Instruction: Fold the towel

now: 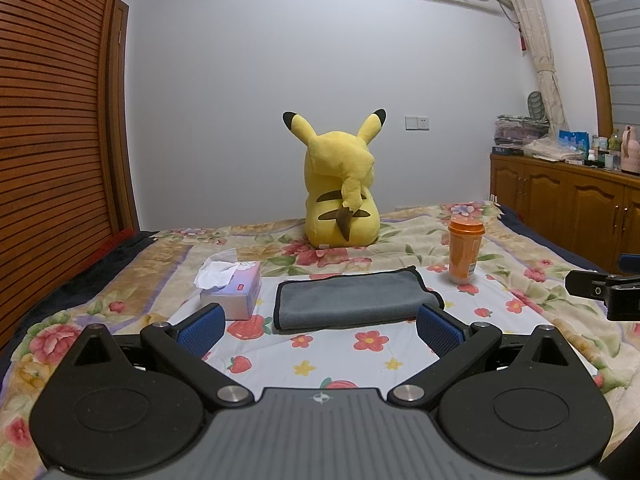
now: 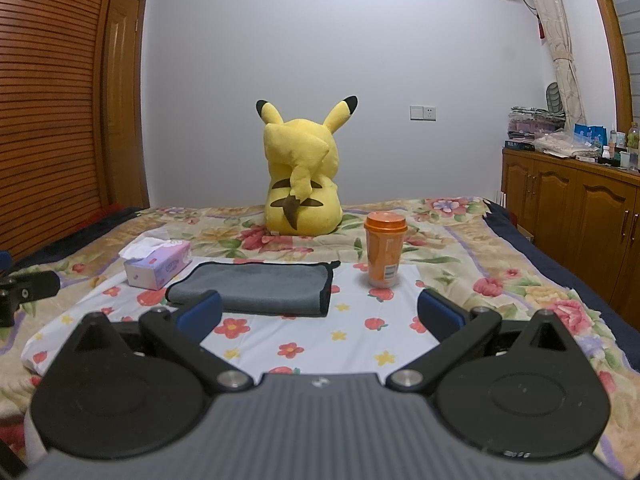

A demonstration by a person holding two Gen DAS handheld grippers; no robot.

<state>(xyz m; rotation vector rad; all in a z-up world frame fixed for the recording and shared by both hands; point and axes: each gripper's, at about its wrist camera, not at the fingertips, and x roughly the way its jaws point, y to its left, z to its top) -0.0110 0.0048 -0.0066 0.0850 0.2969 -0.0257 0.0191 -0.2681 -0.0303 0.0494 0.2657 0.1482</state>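
Note:
A grey towel (image 1: 352, 300) with dark trim lies folded flat on the flowered white cloth (image 1: 340, 356) on the bed. It also shows in the right wrist view (image 2: 260, 288). My left gripper (image 1: 320, 328) is open and empty, just short of the towel's near edge, its blue pads (image 1: 200, 330) apart. My right gripper (image 2: 320, 314) is open and empty, in front of the towel's right end, with its blue pads (image 2: 440, 314) wide apart. Part of the right gripper shows at the right edge of the left wrist view (image 1: 604, 290).
A tissue box (image 1: 234, 288) sits left of the towel and an orange lidded cup (image 1: 464, 252) right of it. A yellow plush toy (image 1: 340, 196) sits behind. A slatted wooden wardrobe (image 1: 52, 140) is at left and wooden cabinets (image 1: 568, 204) at right.

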